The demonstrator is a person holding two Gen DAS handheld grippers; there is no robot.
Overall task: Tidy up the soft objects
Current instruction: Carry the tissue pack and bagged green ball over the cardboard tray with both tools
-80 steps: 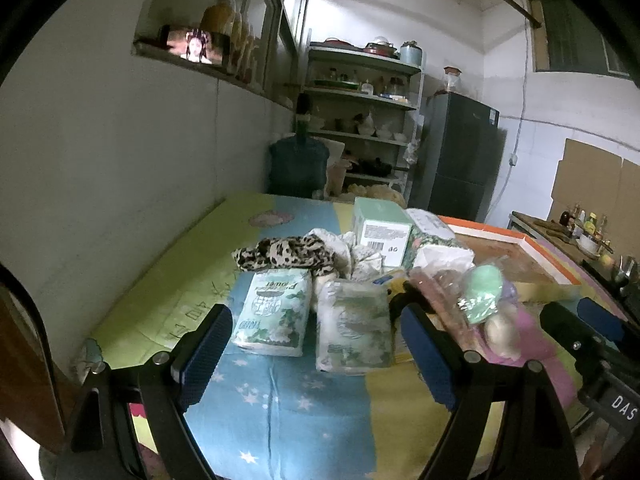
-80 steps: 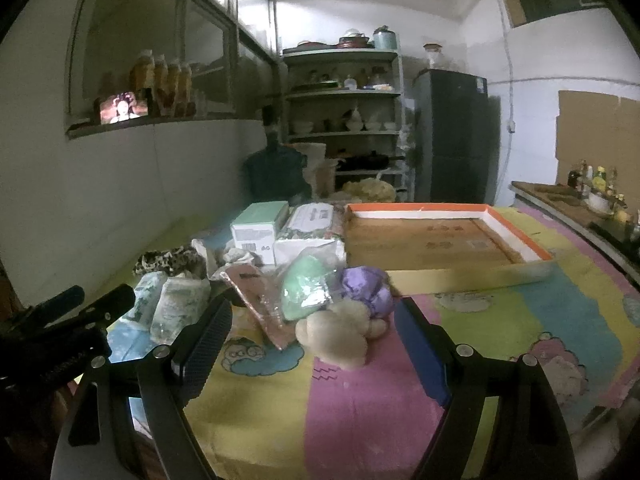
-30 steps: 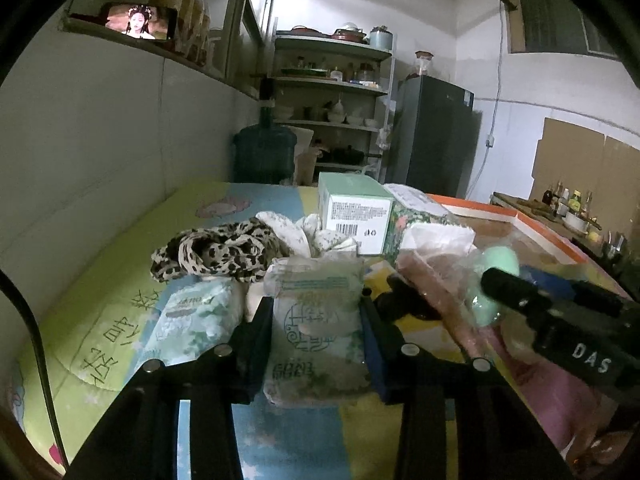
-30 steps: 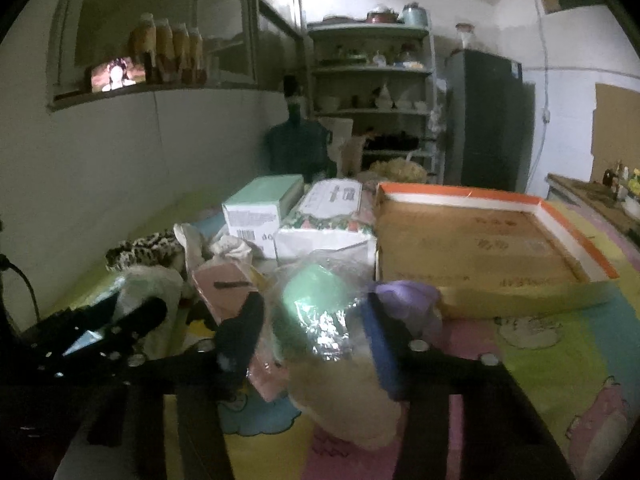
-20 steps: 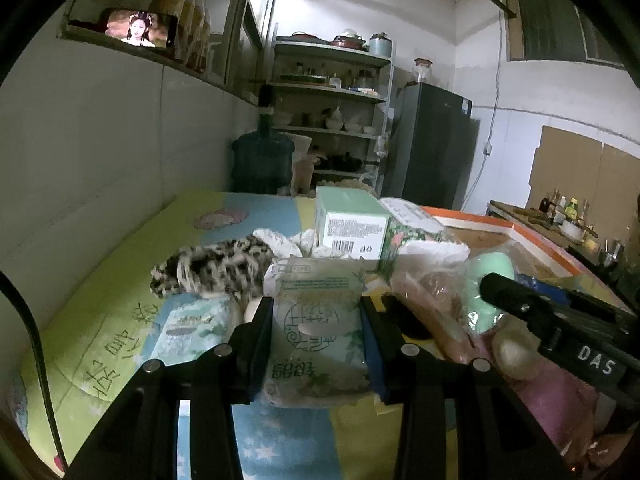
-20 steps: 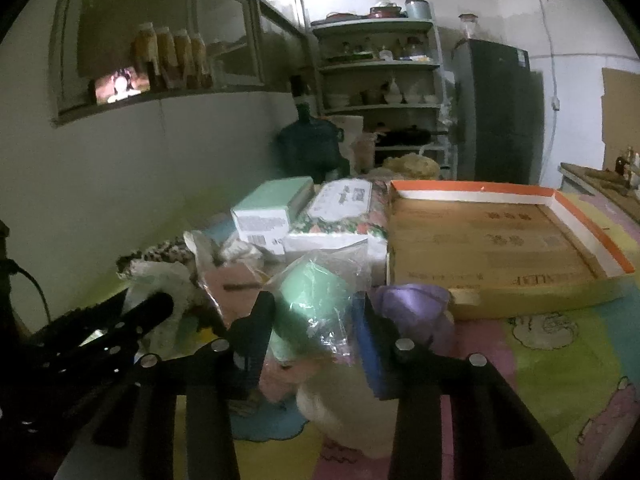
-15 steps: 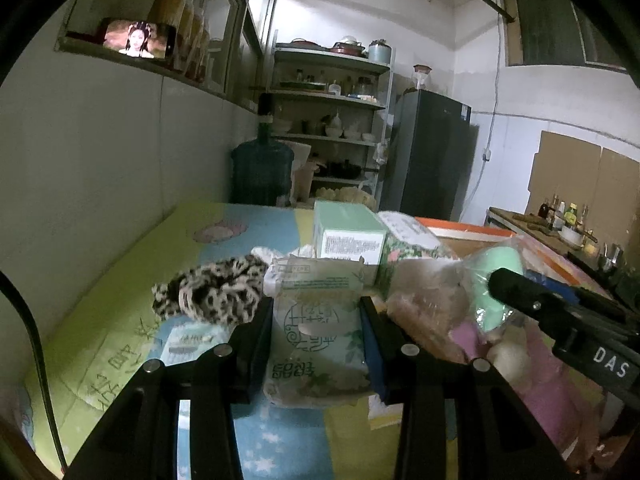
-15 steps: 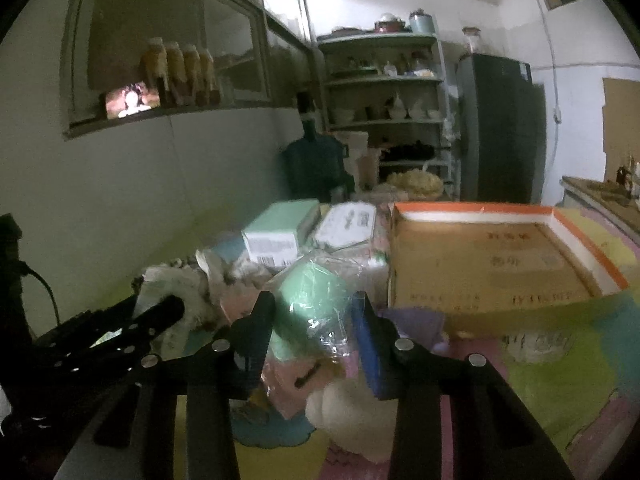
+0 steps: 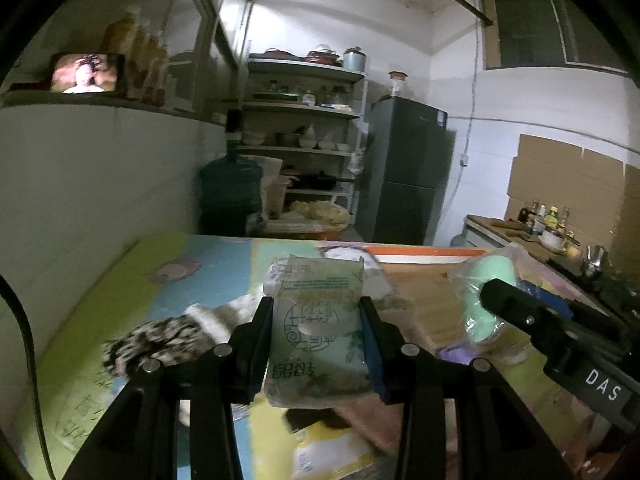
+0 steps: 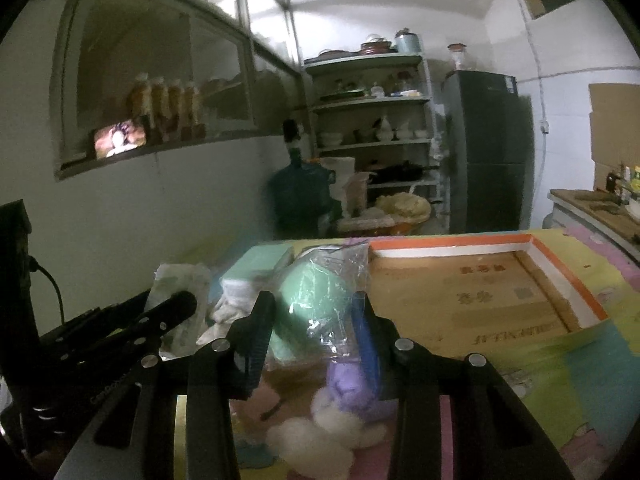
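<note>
The left tongs (image 9: 318,334) pinch a pale green tissue pack (image 9: 318,320) between their two blue-lined fingers, the pack standing upright with its printed face toward the camera and its lower edge clear of the surface (image 9: 224,264), which is covered with a bright cartoon-print cloth. Below and to the left of the pack lies a leopard-print cloth (image 9: 160,342), blurred, with a pale crumpled fabric just beside it. The right tongs (image 10: 314,330) pinch a clear plastic bag with a mint-green soft ball (image 10: 316,300) inside; the bag's crinkled top sticks up above the fingers, and it too is held above the surface. Under those tongs, on the pink part of the cloth, rest a purple plush piece (image 10: 350,390) and a white fluffy ball (image 10: 320,438), touching each other. Toward the far right part of the surface sits a shallow cardboard tray (image 10: 560,268) with an orange rim, its brown floor bare. Left of the tray, near the far edge, stands a mint-green box (image 10: 256,268), and beside it more white wrapped packs, too blurred to read. In the left wrist view the bagged green ball appears at the right, beyond the dark body of the right tongs, with the tray's orange rim behind it.
</note>
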